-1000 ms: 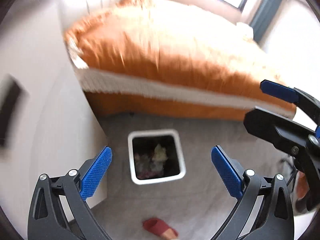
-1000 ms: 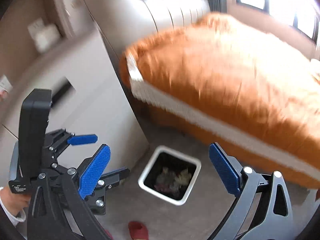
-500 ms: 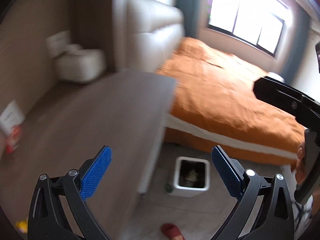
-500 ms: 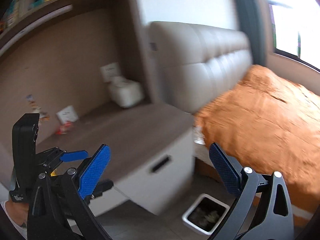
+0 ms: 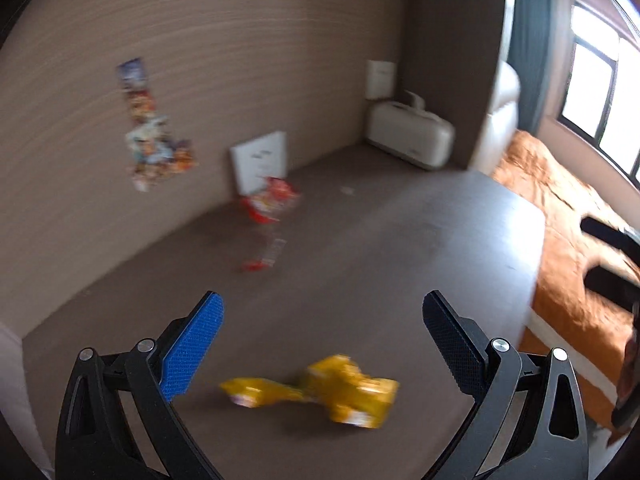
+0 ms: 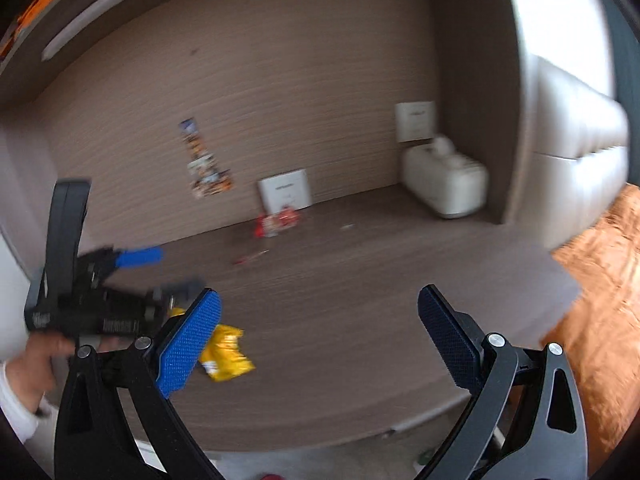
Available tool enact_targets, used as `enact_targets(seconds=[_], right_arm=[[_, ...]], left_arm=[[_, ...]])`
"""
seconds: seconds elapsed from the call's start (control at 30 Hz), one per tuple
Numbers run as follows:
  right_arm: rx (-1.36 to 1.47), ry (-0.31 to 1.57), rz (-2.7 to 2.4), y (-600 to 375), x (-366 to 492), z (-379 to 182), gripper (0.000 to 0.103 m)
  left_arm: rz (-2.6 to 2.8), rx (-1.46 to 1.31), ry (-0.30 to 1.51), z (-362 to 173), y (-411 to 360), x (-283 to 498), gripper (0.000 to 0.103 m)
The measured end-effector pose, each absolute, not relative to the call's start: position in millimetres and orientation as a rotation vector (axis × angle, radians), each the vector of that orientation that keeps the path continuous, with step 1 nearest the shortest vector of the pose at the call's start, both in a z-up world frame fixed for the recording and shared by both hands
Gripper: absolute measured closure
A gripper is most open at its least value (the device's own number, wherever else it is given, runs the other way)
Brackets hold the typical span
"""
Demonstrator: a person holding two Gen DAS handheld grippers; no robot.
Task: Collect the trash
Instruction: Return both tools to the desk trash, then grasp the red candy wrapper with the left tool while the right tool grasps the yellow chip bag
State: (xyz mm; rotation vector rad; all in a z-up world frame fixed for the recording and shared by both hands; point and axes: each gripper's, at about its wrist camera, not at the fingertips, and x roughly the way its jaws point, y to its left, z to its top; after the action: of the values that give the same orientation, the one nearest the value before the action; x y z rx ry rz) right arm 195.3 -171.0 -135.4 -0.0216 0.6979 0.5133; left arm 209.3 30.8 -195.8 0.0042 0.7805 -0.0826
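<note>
A crumpled yellow wrapper lies on the brown desk top, just below and between the fingers of my left gripper, which is open and empty. The right wrist view shows the same yellow wrapper partly behind my right gripper's left pad. My right gripper is also open and empty, hovering above the desk. The left gripper appears at the left, held by a hand. A red wrapper and a small red strip lie farther back near the wall.
A white card leans on the wood wall behind the red wrapper. A white box sits in the back right corner. Stickers are on the wall. The orange bed and padded headboard lie to the right.
Both views have swung up and left from the white bin on the floor to the desk top. The bin is out of view. Both grippers stay open.
</note>
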Motion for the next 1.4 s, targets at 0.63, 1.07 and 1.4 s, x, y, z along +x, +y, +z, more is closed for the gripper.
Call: enact_targets(seconds=[0.63, 1.07, 1.4], right_arm=[[-0.122, 0.927, 0.644, -41, 209, -241, 0.005], [-0.158, 0.983, 0.668, -25, 220, -267, 0.034], [-0.167, 0.952, 0.675, -29, 216, -261, 0.071]], left_arm=[[-0.287, 0.164, 0.776, -254, 68, 333, 0.005], [-0.355, 0.184, 0.849, -297, 66, 413, 0.005], [-0.497, 0.2, 0.874, -304, 50, 407, 0.062]])
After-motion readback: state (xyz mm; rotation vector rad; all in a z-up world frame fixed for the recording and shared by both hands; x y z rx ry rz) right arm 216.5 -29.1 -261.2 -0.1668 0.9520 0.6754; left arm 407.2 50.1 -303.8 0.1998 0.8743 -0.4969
